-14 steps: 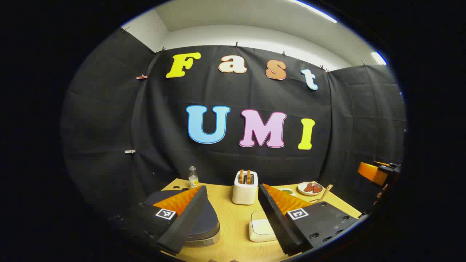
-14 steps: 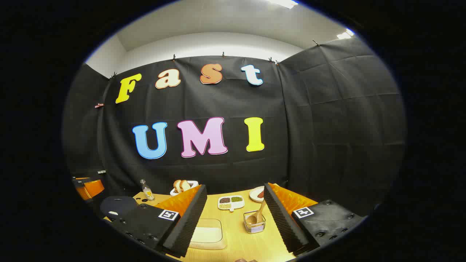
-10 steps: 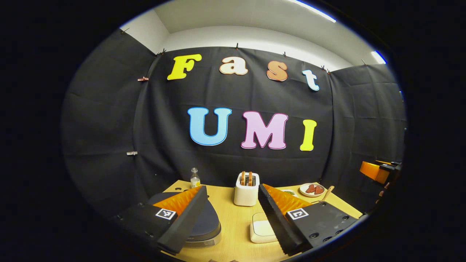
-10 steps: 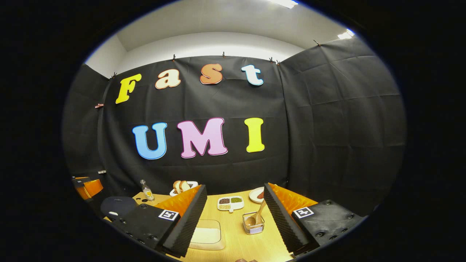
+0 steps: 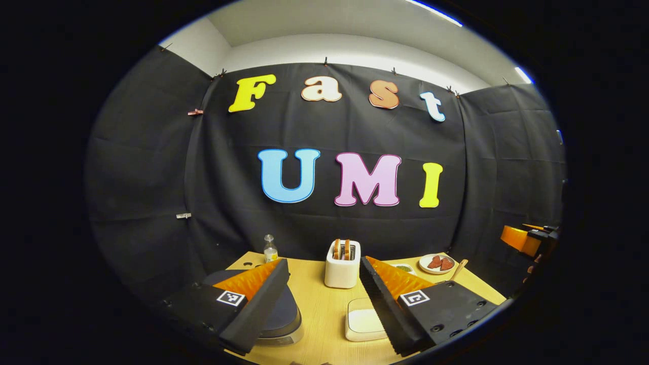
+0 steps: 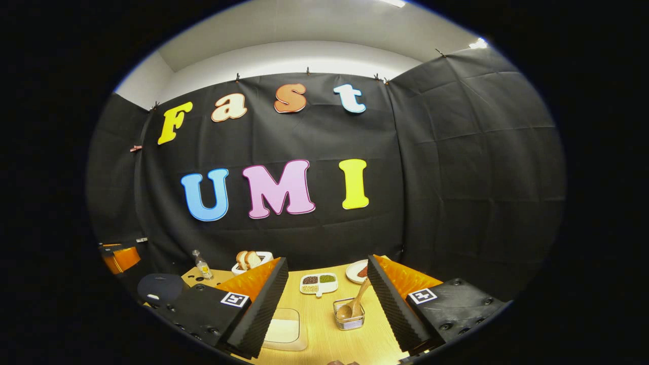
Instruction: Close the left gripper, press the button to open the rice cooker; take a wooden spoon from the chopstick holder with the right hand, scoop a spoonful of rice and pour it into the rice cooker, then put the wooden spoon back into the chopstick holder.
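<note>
Left gripper view, gripper: the left gripper (image 5: 324, 304) is seen at the bottom of the frame with its fingers spread wide and nothing held between them.
Left gripper view, cooker: the dark round-lidded rice cooker (image 5: 284, 317) is placed at lower left on the light wooden surface (image 5: 324, 314), partly hidden behind the left-hand finger; its lid is down and its button cannot be made out.
Left gripper view, other things: a white lidded rectangular rice box (image 5: 362, 324) is seen at lower centre, and a white toaster (image 5: 342, 263) behind it.
Right gripper view, gripper: the right gripper (image 6: 327, 304) is likewise held open and empty.
Right gripper view, spoon: the pale wooden spoon (image 6: 353, 305) is stood bowl-down in the small wire chopstick holder (image 6: 349, 320), between the fingers and ahead, its handle leaning to the upper right.
Right gripper view, cooker: the rice cooker (image 6: 162, 288) is seen at far lower left.
Deciding relation: the cooker is judged nearer the left gripper, below and left of its fingers, which must first be closed before pressing.
</note>
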A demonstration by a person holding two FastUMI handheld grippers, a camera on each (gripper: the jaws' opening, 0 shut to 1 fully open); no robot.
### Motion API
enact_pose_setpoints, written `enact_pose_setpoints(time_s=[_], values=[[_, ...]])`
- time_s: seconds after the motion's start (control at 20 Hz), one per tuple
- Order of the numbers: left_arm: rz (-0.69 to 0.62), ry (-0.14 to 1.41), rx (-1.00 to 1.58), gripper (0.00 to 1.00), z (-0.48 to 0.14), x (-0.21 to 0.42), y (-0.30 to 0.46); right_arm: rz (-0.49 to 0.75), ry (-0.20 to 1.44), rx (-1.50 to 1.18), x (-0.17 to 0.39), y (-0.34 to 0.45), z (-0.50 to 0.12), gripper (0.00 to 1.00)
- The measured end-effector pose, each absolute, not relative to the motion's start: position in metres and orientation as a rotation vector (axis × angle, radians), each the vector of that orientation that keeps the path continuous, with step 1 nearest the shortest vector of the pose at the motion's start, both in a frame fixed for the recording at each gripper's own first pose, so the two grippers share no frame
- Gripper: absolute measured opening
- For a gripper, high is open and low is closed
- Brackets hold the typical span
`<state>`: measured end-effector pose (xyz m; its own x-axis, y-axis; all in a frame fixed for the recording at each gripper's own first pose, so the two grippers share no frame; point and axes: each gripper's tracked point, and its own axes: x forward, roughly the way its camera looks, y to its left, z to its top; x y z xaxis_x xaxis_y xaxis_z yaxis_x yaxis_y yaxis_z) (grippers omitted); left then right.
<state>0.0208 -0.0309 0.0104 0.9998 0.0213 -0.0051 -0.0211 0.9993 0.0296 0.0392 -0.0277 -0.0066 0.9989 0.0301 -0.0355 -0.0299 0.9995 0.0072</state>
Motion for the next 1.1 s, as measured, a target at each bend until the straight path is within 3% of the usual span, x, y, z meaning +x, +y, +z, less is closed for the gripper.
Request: enact_pose_setpoints(time_s=[0.35,0.9,1.1], values=[[0.064,0.049,-0.030,0.95,0.003,0.037,-0.035,0.106,0.044,0.016,0.065,-0.023,-0.011,0.98],[0.250,0.148,-0.018,0.95,-0.006,0.049,0.053,0.164,0.052,0.010,0.075,-0.014,-0.015,0.98],[0.279,0.220,-0.043,0.84,-0.023,0.049,0.087,0.181,0.055,-0.011,0.067,-0.008,-0.018,0.98]])
